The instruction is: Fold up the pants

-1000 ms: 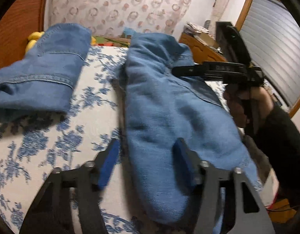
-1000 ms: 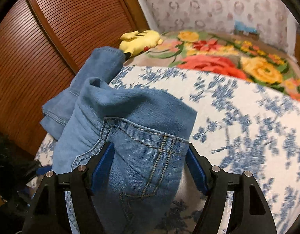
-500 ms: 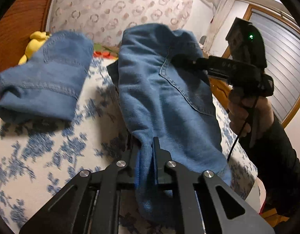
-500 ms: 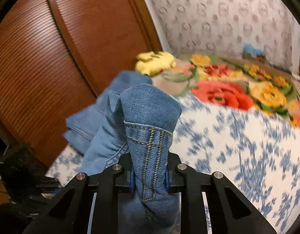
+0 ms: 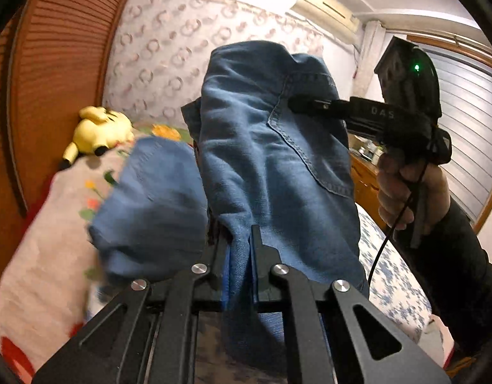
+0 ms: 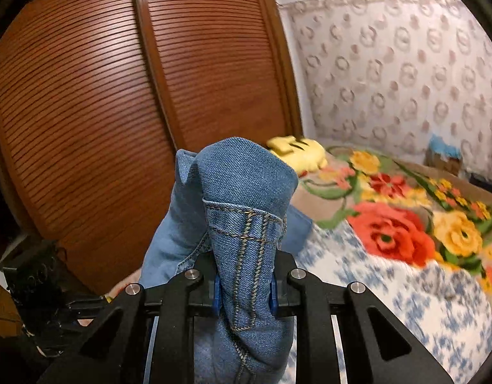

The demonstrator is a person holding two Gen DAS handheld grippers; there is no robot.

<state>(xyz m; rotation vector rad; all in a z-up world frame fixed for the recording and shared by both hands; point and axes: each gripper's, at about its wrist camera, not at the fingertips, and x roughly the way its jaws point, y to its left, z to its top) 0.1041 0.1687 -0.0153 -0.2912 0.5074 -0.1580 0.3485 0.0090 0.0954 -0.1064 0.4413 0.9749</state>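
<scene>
The blue denim pants hang lifted off the bed between my two grippers. My left gripper is shut on the pants' near edge. My right gripper is shut on a thick seamed fold of the pants; it also shows in the left wrist view, pinching the cloth beside the back pocket, held by a hand. Another part of the pants droops blurred at lower left.
A bed with a blue-flowered white cover and a bright flower blanket lies below. A yellow plush toy lies by the brown slatted wardrobe. A wooden cabinet and a shuttered window are at right.
Both grippers closed on the pants and then lifted them up off the bed. The views have tilted upward and the loose part swings at left.
</scene>
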